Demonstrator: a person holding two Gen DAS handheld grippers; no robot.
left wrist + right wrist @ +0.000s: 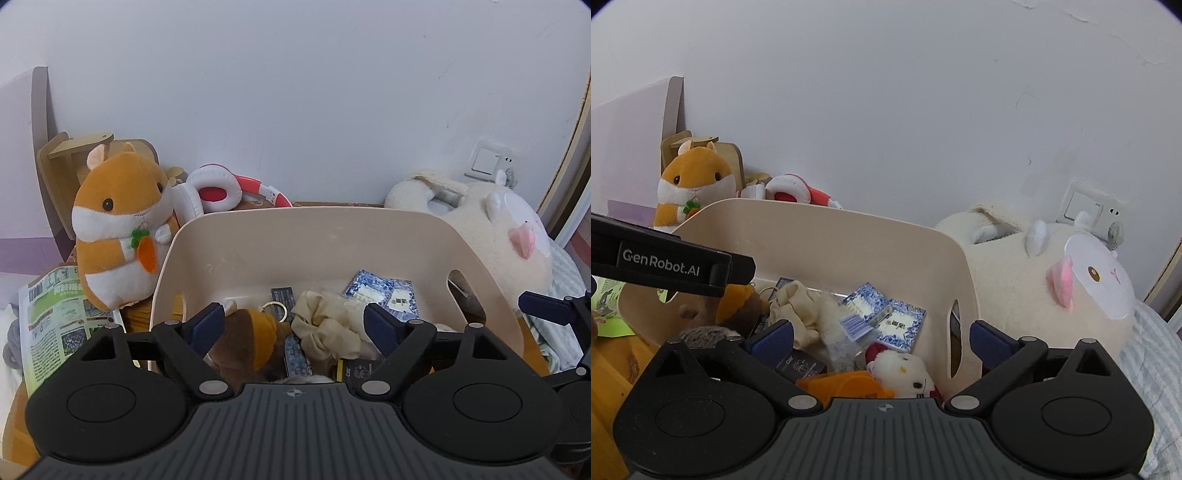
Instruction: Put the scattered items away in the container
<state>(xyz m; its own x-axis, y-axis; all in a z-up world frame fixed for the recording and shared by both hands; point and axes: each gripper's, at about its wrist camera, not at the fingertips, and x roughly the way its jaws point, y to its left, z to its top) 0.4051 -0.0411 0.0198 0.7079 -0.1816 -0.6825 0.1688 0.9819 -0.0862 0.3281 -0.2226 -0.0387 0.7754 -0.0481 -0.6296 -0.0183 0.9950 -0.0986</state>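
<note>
A beige bin (295,236) with cut-out handles stands in front of me against the wall. Inside lie a brown and orange plush (251,339), a cream cloth scrunchie (325,325), a key ring (275,310) and blue-and-white packets (384,295). My left gripper (293,325) hangs open over the plush and scrunchie, holding nothing. In the right wrist view the bin (831,251) also holds a small white kitten plush (905,373) and an orange item (842,384). My right gripper (882,338) is open above them, empty.
An orange hamster plush (118,229) stands left of the bin, with red-and-white headphones (218,192) behind. A big white plush (491,229) lies to the right on striped bedding (1152,369). A green leaflet (55,325) lies at the left.
</note>
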